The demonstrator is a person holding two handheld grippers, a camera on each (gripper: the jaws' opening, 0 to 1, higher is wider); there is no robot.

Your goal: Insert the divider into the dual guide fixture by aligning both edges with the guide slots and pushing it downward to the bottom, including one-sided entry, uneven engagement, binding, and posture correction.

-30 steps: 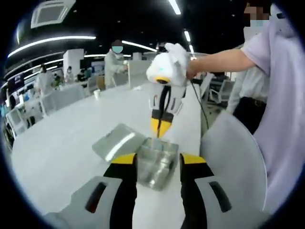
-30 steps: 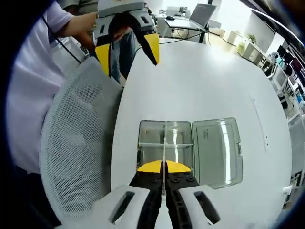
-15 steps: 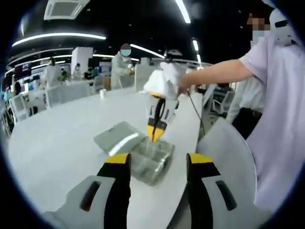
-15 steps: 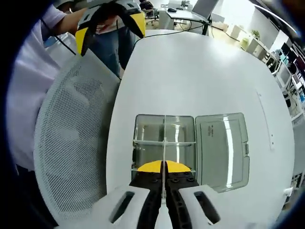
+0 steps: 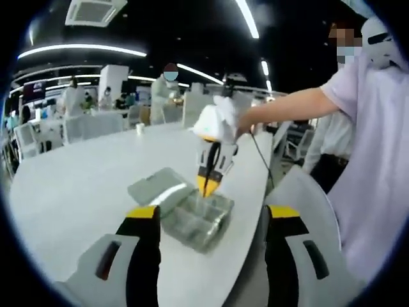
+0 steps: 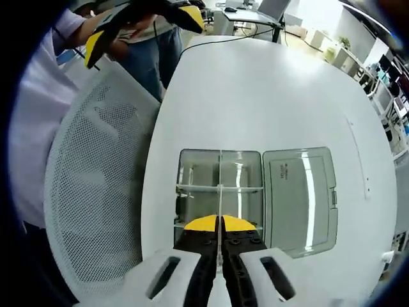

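Right gripper: our right gripper is clamped on the thin clear divider, whose edge runs straight ahead of the tips; from the left gripper view we see the same gripper pointing down into the box.
Left gripper: our left gripper stands wide apart and holds nothing, pulled back well short of the box; its yellow tips show far ahead of the right gripper, over the chair.
Box: the clear box sits on the white table directly under the right gripper, its lid lying flat just to the gripper's right.
Divider place: it stands on edge along the box's midline, crossing a cross-wall ahead of the tips.
Done: we judge that the divider is picked up, lined up and at least entered.
Left: we cannot tell whether both edges sit in their slots or how deep it has gone; pushing to the bottom, correcting any tilt or binding, and letting go seem to remain.
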